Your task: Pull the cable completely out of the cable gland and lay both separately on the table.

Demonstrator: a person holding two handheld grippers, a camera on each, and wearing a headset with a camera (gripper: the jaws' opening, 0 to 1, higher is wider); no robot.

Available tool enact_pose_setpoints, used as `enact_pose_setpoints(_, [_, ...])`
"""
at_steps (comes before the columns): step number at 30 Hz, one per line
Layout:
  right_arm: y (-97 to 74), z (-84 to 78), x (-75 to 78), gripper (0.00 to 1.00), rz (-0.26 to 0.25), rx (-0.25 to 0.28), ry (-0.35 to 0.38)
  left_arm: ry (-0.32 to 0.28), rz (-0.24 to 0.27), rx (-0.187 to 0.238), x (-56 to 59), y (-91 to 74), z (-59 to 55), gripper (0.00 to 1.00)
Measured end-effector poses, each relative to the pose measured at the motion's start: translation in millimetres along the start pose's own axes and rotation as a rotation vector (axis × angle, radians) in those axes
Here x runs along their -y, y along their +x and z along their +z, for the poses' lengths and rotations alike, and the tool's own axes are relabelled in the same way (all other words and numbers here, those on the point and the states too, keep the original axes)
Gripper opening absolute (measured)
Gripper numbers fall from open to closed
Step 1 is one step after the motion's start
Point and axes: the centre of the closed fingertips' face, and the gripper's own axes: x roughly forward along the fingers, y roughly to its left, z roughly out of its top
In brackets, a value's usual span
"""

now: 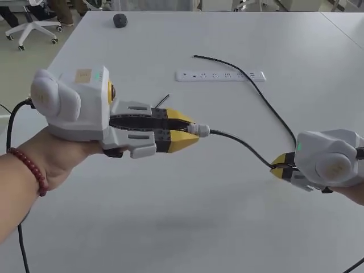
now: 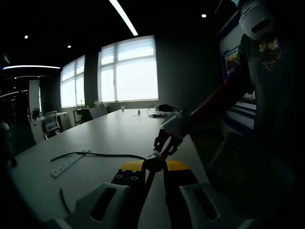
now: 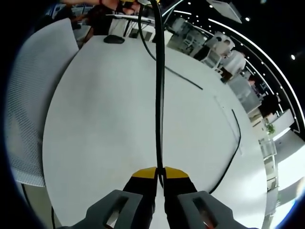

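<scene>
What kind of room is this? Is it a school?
Most likely an office or meeting room: a long white table, a wheeled office chair beside it, and big windows.

We are in an office, in what looks like a meeting room. We work at a long white table (image 1: pixel 170 187), and a white power strip (image 1: pixel 220 75) lies on its far part. A white swivel chair (image 1: pixel 34 25) on castors stands beyond the table's far left corner. In the left gripper view we see tall bright windows (image 2: pixel 127 74) at the far end, office chairs (image 2: pixel 51 123) at the left, and a strip light (image 2: pixel 123 16) in the ceiling.
</scene>
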Motion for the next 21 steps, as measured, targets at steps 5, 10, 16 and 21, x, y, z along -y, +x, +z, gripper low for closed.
enact_pose_setpoints(5, [0.5,-2.3,0.7,0.0,-0.003,-0.005,-0.013,0.002,-0.001,-0.005,-0.1,0.8,-1.1,0.16])
enact_pose_setpoints(10, [0.0,-3.1,0.0,0.0,0.002,-0.002,0.001,0.002,0.0,-0.006,-0.6,1.4,-1.2,0.16])
enact_pose_setpoints(16, [-0.5,-2.9,0.1,0.0,0.001,-0.001,0.012,-0.005,0.0,-0.003,-0.9,2.4,-1.3,0.16])
enact_pose_setpoints(21, [-6.6,10.6,1.4,0.0,0.002,0.069,0.026,-0.006,0.011,-0.007,-4.6,1.8,-2.3,0.16])
